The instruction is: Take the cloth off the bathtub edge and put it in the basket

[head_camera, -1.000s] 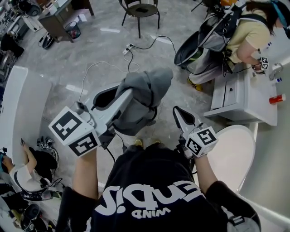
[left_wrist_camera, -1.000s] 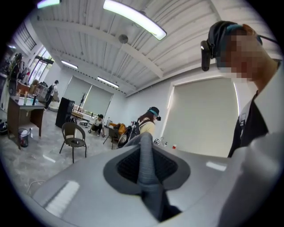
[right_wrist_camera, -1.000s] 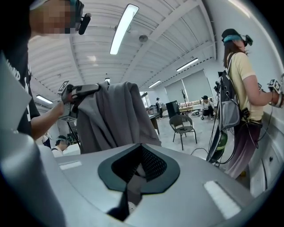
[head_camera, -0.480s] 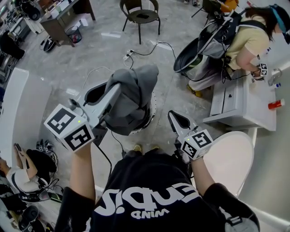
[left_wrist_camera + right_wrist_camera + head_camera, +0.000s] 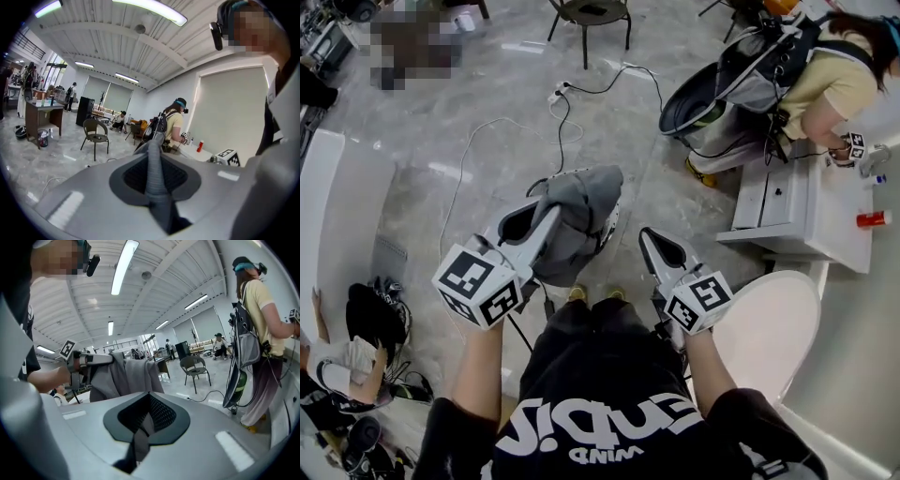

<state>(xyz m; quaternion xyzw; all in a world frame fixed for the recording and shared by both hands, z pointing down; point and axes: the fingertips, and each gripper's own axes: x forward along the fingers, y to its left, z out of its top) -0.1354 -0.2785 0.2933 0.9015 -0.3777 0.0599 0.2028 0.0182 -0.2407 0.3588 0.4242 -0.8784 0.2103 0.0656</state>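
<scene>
The cloth (image 5: 581, 208) is already off the bathtub edge and nearly home; it hangs bunched from the left gripper (image 5: 549, 216), whose jaws are clenched on a fold of the grey fabric, directly over the basket (image 5: 615, 217); its lower folds seem to have dipped inside the basket's rim, though the cloth hides most of the opening and I cannot be sure it rests on the bottom. The right gripper (image 5: 649, 236) is to the right of the basket, apart from it, jaws pressed together on nothing. What is left, as I judge it, is to lower the last of the cloth and let go. Against the earlier frames, the left gripper has come down; the cloth, then held high above the basket, now sits low on it; the right gripper has barely shifted.
</scene>
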